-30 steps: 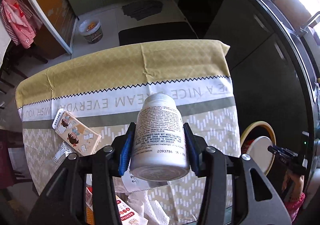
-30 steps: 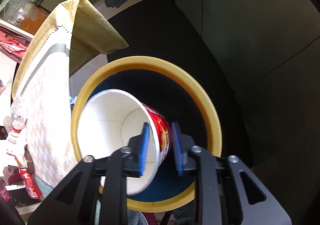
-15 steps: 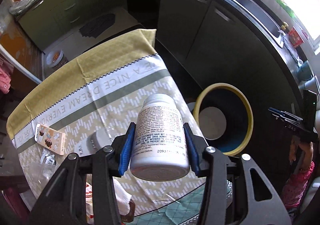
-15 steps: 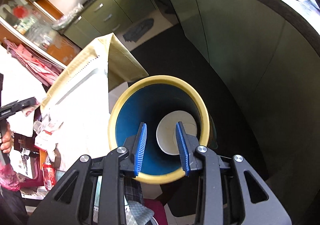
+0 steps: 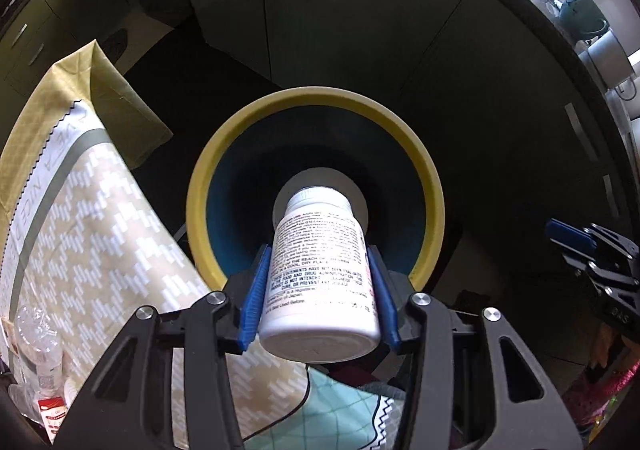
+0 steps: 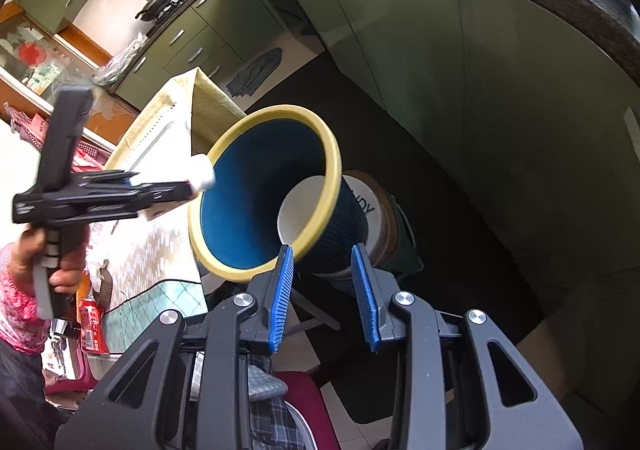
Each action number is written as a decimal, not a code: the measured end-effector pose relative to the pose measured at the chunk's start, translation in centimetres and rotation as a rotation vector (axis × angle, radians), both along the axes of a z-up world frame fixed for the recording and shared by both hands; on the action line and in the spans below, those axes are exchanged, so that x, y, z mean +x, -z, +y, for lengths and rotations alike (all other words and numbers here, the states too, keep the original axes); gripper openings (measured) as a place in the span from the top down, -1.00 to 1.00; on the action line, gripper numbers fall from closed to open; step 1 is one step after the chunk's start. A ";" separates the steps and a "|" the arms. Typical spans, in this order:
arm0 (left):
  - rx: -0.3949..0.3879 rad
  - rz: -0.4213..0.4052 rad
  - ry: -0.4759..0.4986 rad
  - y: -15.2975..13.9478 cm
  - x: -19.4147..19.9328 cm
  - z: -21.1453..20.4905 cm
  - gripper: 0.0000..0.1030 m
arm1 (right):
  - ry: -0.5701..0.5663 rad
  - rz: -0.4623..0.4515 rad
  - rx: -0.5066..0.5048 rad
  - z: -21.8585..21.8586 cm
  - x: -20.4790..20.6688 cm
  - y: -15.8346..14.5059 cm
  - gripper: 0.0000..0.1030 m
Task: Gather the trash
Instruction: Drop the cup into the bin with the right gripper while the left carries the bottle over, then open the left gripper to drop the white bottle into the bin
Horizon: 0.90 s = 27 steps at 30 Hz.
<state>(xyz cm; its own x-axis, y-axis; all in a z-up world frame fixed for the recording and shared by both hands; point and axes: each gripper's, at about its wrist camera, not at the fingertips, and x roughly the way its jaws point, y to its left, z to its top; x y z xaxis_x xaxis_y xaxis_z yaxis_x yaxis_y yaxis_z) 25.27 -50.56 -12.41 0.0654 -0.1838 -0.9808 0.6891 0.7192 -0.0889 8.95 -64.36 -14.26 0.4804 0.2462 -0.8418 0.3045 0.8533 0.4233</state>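
Right gripper (image 6: 326,292) up front, blue pads spread with nothing between them, sitting just short of the trash bin (image 6: 256,266). The bin, yellow rim and blue inside, tips its mouth this way, and a white paper cup (image 6: 300,209) lies deep in it. Off to the side, the left gripper (image 6: 160,189) holds a white bottle (image 6: 202,175) right at the bin's rim, beside the table's patterned cloth (image 6: 160,250).

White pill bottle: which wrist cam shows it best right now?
Left wrist. The white pill bottle fills the centre, label readable, clamped in the left gripper above the bin. The right wrist view shows only its overexposed end poking from that gripper, at the bin's rim.
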 end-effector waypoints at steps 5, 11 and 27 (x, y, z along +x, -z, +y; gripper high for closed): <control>0.032 0.032 -0.043 3.2 1.4 -1.4 0.11 | -0.015 -0.001 -0.015 -1.1 -2.4 -0.5 0.38; 0.043 0.057 -0.068 3.8 1.8 -0.7 0.07 | -0.037 -0.008 -0.031 0.2 -1.6 -1.1 0.38; -0.133 -0.201 -0.228 -15.2 -4.3 25.0 -0.28 | -0.371 -0.014 -0.065 11.8 5.9 -4.2 0.37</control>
